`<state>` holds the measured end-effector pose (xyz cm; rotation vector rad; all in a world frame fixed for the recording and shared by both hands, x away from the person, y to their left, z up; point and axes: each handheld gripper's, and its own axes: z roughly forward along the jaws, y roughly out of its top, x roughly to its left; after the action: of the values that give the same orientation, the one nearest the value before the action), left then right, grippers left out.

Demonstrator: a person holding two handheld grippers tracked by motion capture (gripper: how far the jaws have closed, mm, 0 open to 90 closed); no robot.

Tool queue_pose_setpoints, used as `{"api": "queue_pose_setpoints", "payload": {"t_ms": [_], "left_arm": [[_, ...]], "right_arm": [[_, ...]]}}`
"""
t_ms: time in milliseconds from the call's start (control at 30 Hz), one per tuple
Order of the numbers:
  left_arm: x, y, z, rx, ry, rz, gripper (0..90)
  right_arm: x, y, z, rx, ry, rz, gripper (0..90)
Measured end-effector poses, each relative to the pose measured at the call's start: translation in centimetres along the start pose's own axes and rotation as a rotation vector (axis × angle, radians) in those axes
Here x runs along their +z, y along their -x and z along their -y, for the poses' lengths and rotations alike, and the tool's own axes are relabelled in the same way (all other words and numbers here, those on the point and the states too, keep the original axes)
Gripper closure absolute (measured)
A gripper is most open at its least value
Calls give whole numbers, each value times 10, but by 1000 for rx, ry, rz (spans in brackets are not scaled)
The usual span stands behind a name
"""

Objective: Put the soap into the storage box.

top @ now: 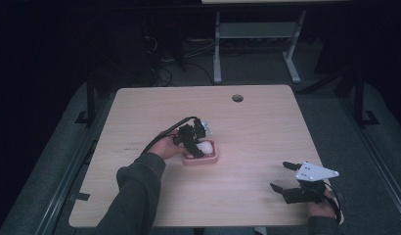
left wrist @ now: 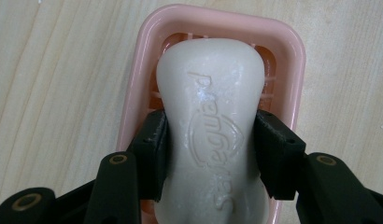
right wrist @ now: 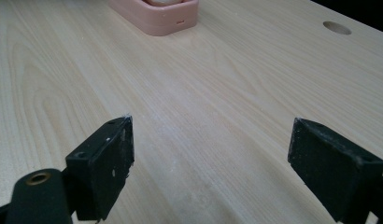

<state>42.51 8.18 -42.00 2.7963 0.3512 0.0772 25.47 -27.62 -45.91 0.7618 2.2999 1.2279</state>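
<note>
Light wood-grain table (top: 247, 132) with round cable hole (top: 237, 98) near far edge, grey carpeted floor (top: 335, 112), white-legged desk frame (top: 257, 44) behind, tangled black cables (top: 162, 73) on floor, dim room, dark surroundings

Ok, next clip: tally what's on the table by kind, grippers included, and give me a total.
Soap bar, white, clamped by the left gripper: 1
Soap dish, pink, under the bar: 1
Grippers, left gripper shut on the bar, right gripper open over bare wood: 2
Total: 4
</note>
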Motion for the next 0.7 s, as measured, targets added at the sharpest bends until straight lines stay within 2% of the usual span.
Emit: {"api": "queue_pose_setpoints", "payload": {"t_ms": [467,533,600,700], "left_arm": [[1,0,0,2,-15,-7,489],[0,0,0,-1,-8,-8,474],[-2,0,0,-10,-2,-14,423],[-4,0,1,-10,6,-18,420]], "right_arm": [[0,0,0,-1,-2,1,137],[0,0,0,-2,-2,0,137],[1,0,0,-3,-3,1,138],[0,0,0,-1,-2,1,137]]}}
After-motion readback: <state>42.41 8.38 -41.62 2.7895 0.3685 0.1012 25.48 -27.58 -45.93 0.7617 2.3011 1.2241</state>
